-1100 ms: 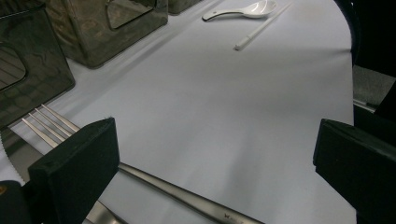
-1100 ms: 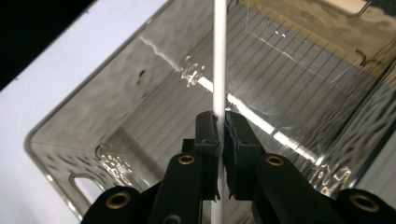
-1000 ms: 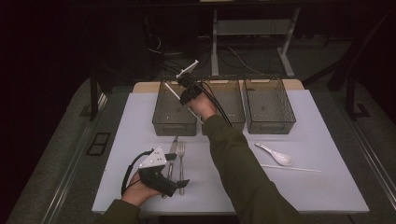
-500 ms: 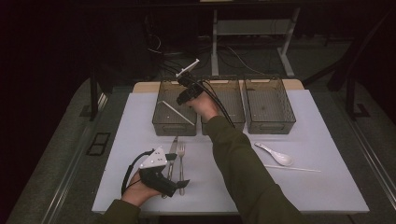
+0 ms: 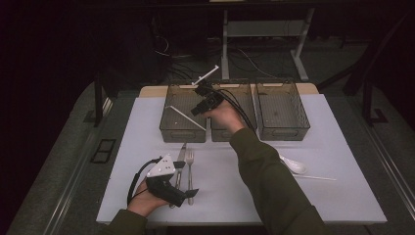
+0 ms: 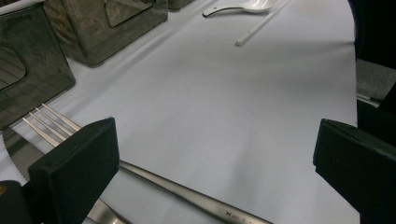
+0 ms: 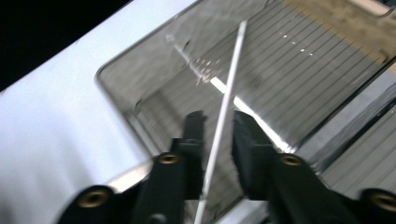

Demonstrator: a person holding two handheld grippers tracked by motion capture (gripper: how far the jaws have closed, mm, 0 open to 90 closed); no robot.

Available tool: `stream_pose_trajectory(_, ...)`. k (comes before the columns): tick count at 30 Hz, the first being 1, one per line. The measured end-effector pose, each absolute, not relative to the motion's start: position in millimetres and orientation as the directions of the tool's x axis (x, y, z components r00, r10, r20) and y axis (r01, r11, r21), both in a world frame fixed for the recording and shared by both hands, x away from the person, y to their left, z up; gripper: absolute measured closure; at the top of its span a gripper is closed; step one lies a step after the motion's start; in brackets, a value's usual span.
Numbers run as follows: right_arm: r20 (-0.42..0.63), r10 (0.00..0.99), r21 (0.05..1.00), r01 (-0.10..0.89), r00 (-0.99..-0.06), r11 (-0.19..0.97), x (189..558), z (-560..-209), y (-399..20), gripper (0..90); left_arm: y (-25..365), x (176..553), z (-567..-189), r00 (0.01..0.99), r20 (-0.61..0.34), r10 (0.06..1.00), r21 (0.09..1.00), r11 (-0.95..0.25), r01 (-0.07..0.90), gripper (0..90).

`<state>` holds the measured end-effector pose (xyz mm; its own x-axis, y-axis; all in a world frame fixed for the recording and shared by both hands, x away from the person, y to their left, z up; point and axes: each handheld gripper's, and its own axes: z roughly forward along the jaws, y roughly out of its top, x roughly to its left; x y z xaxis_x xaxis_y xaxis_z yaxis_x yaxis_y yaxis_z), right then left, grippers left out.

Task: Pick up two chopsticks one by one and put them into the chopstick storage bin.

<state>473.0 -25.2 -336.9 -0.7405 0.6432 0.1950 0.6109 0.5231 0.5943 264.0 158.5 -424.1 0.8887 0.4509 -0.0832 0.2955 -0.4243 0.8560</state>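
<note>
A white chopstick (image 5: 186,118) lies slanted inside the left bin (image 5: 169,131). My right gripper (image 5: 198,108) hovers over the edge between the left and middle bins, beside the stick. In the right gripper view the chopstick (image 7: 233,70) shows through the narrow gap of my right gripper (image 7: 218,123). Its jaws have just been closing, and the pads do not press on the stick. My left gripper (image 5: 186,178) rests open at the front left over a fork (image 5: 190,164) and a knife (image 5: 180,155). In the left gripper view the fork (image 6: 46,123) passes under one pad of my left gripper (image 6: 215,154).
Three dark mesh bins stand in a row at the back: left, middle (image 5: 225,134) and right (image 5: 284,128). A white spoon (image 5: 293,166) and a second chopstick (image 5: 313,177) lie on the white mat at the right. The spoon (image 6: 238,7) shows far off.
A second ago the right gripper held the chopstick above the left bin. The stick now lies in that bin, and the right gripper has moved right toward the middle bin. The left hand stayed put.
</note>
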Motion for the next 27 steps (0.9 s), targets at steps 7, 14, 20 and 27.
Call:
stream_pose_trajectory(7,0.211,0.591,0.586,0.585,-0.779,0.561,446,-340,-48,89.6,159,264,-424,0.887,-0.079,0.454,0.854,-0.428,0.295,0.0)
stream_pose_trajectory(14,0.195,0.575,0.564,0.57,-0.795,0.597,430,-348,-61,89.7,159,264,-424,0.886,-0.076,0.457,0.852,-0.433,0.296,0.0)
stream_pose_trajectory(20,0.199,0.577,0.563,0.574,-0.792,0.595,431,-356,-57,89.7,159,264,-424,0.889,-0.073,0.452,0.848,-0.441,0.293,0.0)
stream_pose_trajectory(27,0.206,0.602,0.57,0.595,-0.771,0.567,438,-364,-53,89.8,159,264,-424,0.888,-0.076,0.454,0.849,-0.437,0.296,0.0)
